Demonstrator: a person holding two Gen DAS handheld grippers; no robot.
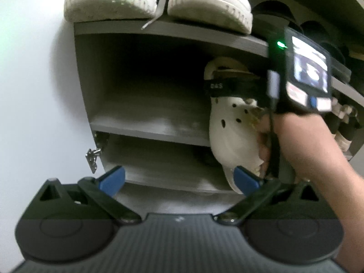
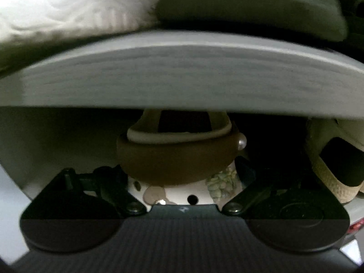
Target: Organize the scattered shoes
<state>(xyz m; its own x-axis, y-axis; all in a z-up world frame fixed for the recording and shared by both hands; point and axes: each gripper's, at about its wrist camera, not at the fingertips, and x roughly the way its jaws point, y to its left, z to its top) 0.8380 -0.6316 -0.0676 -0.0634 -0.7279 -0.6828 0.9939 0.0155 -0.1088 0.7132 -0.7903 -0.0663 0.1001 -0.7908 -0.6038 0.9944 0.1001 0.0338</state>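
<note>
A white clog [image 1: 225, 132] with a dark heel strap hangs toe-down in front of the grey shoe cabinet [image 1: 145, 29], at the right of its middle shelf. In the right wrist view my right gripper [image 2: 179, 175] is shut on this clog [image 2: 182, 193], just below a shelf edge [image 2: 182, 77]. A hand [image 1: 302, 141] holds the right gripper's body [image 1: 307, 75]; its fingertips are hidden there. My left gripper [image 1: 179, 179] is open and empty, low before the cabinet. Its right pad [image 1: 246, 178] is near the clog's toe; contact is unclear.
A pair of white sneakers [image 1: 159, 2] sits on the upper shelf, with dark shoes [image 1: 273, 11] to their right. More shoes [image 1: 343, 118] fill the middle shelf's right end, among them a beige shoe [image 2: 329, 177]. A metal hinge [image 1: 93, 157] sticks out at the cabinet's lower left.
</note>
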